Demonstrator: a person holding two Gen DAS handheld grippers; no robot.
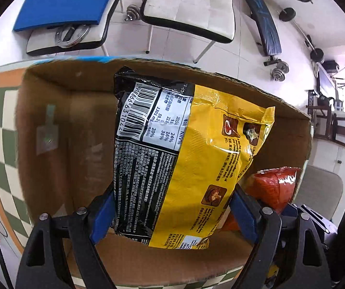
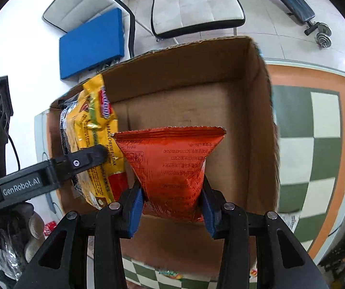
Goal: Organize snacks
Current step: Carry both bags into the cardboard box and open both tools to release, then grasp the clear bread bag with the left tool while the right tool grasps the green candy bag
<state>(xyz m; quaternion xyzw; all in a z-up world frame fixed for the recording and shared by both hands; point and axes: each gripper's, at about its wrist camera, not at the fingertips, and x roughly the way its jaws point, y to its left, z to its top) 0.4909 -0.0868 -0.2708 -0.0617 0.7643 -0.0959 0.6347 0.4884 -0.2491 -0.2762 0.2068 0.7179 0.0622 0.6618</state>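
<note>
My left gripper (image 1: 172,212) is shut on a yellow and black noodle packet (image 1: 184,149) and holds it over the open cardboard box (image 1: 52,132). My right gripper (image 2: 171,200) is shut on an orange-red snack packet (image 2: 172,161) and holds it over the same box (image 2: 256,125). In the left wrist view the orange-red packet (image 1: 276,187) shows to the right of the noodle packet. In the right wrist view the noodle packet (image 2: 95,139) and the left gripper's finger (image 2: 85,160) show at the left side of the box. The box floor that shows is bare.
The box stands on a table with a green and white checked cloth (image 2: 316,130) edged in orange. Beyond the table are white chairs (image 1: 191,4), a blue pad (image 1: 64,0), a weight bench (image 1: 263,19) and dumbbells (image 1: 279,71) on the floor.
</note>
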